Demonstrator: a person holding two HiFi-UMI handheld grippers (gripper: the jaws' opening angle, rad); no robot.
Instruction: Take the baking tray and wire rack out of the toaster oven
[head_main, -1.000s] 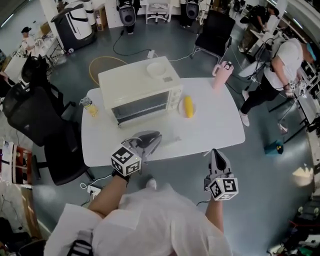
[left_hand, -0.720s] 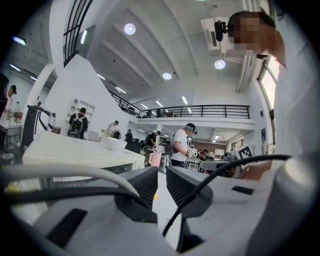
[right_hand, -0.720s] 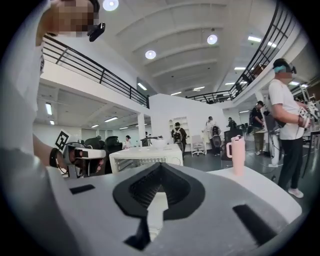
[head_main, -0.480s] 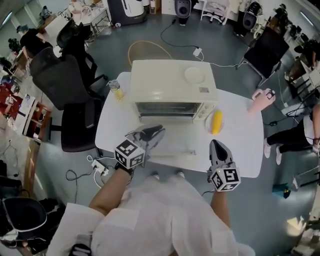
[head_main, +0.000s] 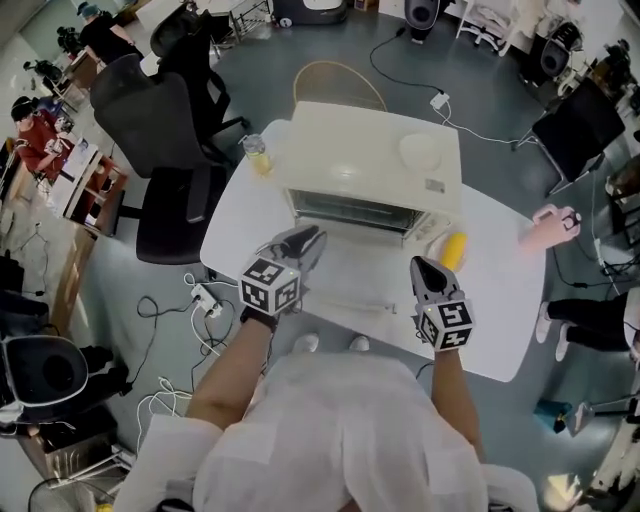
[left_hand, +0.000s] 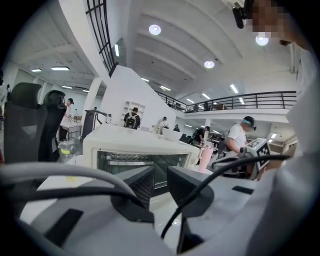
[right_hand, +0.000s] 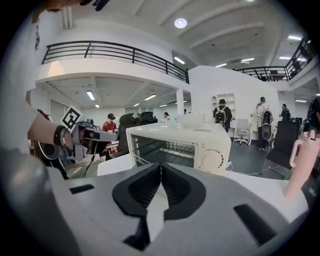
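Since a second ago, the left hand-held gripper (head_main: 308, 238) and the right hand-held gripper (head_main: 421, 265) have been brought nearer to the toaster oven (head_main: 370, 165) on the desk (head_main: 500, 310) (its door (head_main: 350, 282) is lowered flat). A wire rack (right_hand: 173, 151) is seen inside the oven; whether a tray lies there cannot be told. The left jaws are held slightly apart with nothing between them, and the right jaws are closed on nothing. A white bowl (head_main: 421, 152) is set on the oven's top.

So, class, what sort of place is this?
Probably an open-plan lab or office, not a kitchen: the toaster oven sits on a white table among office chairs, with loose cables across the floor.
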